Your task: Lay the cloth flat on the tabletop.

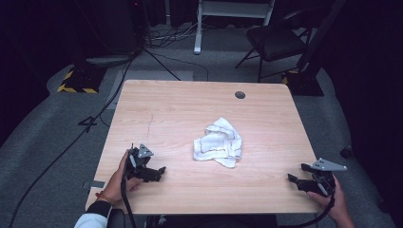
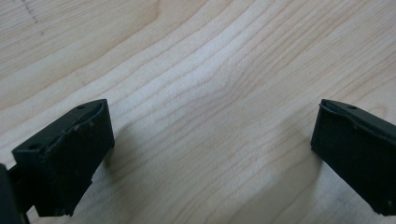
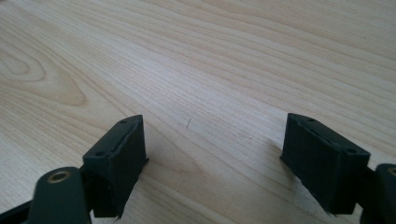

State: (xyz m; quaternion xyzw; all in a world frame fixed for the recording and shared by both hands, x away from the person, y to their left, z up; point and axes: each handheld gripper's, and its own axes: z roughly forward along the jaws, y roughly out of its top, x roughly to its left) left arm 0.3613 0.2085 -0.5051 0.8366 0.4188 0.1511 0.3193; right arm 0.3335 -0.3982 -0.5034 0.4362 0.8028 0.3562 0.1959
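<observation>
Nothing's started: white cloth (image 1: pixel 218 143) sits crumpled mid-table (image 1: pixel 266 199) (untouched), while left gripper (image 1: pixel 159 172) and right gripper (image 1: pixel 293 179) rest near the front corners, jaws spread, empty.

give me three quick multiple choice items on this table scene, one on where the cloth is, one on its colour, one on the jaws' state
1. Where does the crumpled white cloth lie on the light wooden table?
A. near the middle
B. at the far left corner
C. under the left gripper

2. What colour is the cloth?
A. red
B. white
C. black

3. How do the jaws of both grippers stand?
A. shut on the cloth
B. shut empty
C. open, empty

Key: 1 A, the high view shows it between the two grippers; 2 B, it is pale against the wood; 3 C, each gripper view shows bare wood between spread jaws, left gripper and right gripper alike.
</observation>
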